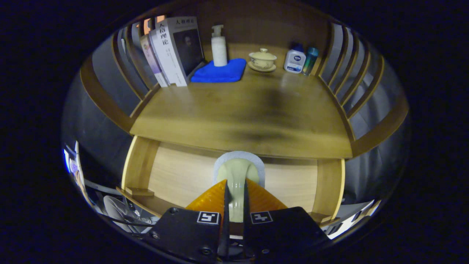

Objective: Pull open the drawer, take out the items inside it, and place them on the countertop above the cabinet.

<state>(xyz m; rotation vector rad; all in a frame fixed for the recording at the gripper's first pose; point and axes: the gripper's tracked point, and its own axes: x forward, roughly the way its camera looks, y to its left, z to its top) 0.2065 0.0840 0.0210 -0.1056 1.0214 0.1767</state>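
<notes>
My gripper (235, 189) is shut on a pale green item (238, 169) with a rounded white-grey rim. Its narrow neck is pinched between the two orange fingers (210, 196), and its head sticks out just ahead of them. The item hangs over the open wooden drawer (176, 176), whose light bottom shows bare on both sides of the fingers. Just beyond and above the item lies the front edge of the wooden countertop (238, 110).
At the back of the countertop stand leaning books (172, 51), a white pump bottle (219, 46) on a folded blue cloth (220, 72), a lidded cup on a saucer (262, 59), a white bottle (295, 58) and a teal bottle (310, 60). Slatted wooden rails (351, 73) close both sides.
</notes>
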